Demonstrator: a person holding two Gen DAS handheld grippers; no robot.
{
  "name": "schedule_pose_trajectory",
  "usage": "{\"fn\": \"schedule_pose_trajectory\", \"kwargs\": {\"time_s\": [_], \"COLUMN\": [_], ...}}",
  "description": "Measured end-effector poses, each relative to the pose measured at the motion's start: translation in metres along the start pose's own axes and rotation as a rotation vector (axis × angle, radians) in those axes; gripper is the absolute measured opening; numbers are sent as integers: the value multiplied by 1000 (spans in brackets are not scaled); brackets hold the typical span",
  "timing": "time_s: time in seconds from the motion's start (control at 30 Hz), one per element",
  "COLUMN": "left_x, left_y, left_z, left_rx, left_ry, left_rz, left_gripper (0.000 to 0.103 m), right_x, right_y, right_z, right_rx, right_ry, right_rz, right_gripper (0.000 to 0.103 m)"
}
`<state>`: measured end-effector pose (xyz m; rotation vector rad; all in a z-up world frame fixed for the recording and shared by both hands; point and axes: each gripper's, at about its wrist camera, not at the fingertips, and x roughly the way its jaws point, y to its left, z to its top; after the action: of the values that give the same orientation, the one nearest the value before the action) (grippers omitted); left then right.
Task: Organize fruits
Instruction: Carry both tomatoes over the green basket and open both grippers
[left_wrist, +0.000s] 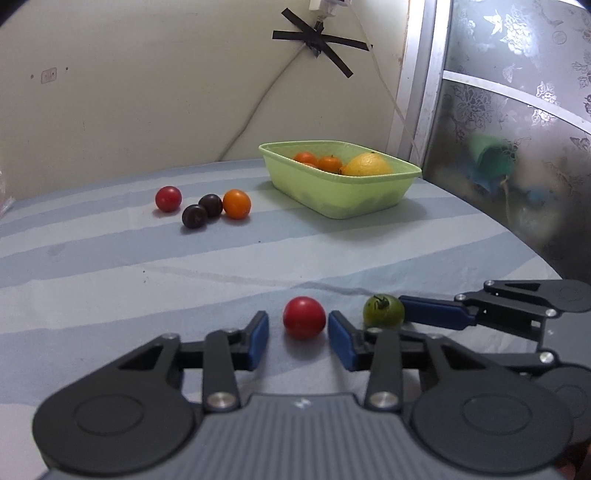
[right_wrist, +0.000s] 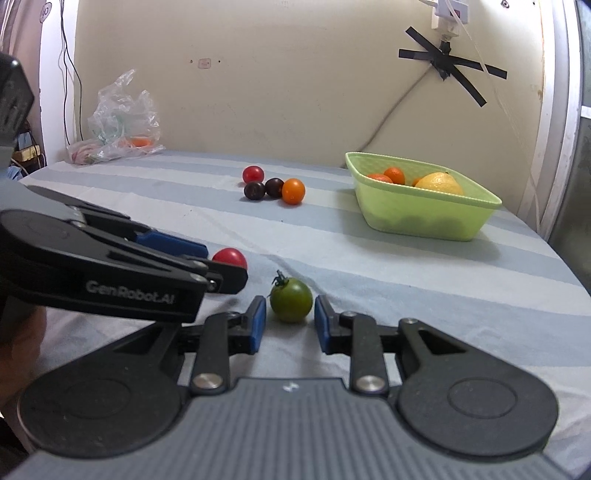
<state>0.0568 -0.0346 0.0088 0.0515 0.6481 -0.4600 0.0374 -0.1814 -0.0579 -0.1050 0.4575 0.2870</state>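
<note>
Both claws stand wide and empty on the striped tabletop (left_wrist: 110, 258): the left claw (left_wrist: 298, 334) brackets the red tomato (left_wrist: 304, 317), the right claw (right_wrist: 289, 318) brackets the green tomato (right_wrist: 291, 300), neither pad touching, green basket (right_wrist: 424, 218) well ahead-right.

Looks like a home room, lived-in and makeshift: striped cloth (right_wrist: 406, 266) over a table, cable (right_wrist: 402, 99) taped to a scuffed cream wall (right_wrist: 258, 74), crumpled plastic bag (right_wrist: 122, 122) in a corner, frosted floral glass door (left_wrist: 517, 92) alongside.
</note>
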Motion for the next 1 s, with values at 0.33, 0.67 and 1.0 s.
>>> {"fn": "schedule_pose_trajectory", "kwargs": {"time_s": [0.33,0.67,1.0], "left_x": [10,104,171], "left_y": [-3,-7,-2], "left_z": [48,161,182], "left_rx": [6,-11,-138], "left_ry": [-58,-52,41], "left_rz": [-60,-140,-214], "left_gripper": [27,27,39], "right_x": [1,44,67], "right_y": [-17,-75,-87], "right_z": [15,68,66], "right_rx": [50,124,56], "right_ry": [-62,-196,-263], "right_rz": [-4,-142,-268], "right_gripper": [26,26,50]}}
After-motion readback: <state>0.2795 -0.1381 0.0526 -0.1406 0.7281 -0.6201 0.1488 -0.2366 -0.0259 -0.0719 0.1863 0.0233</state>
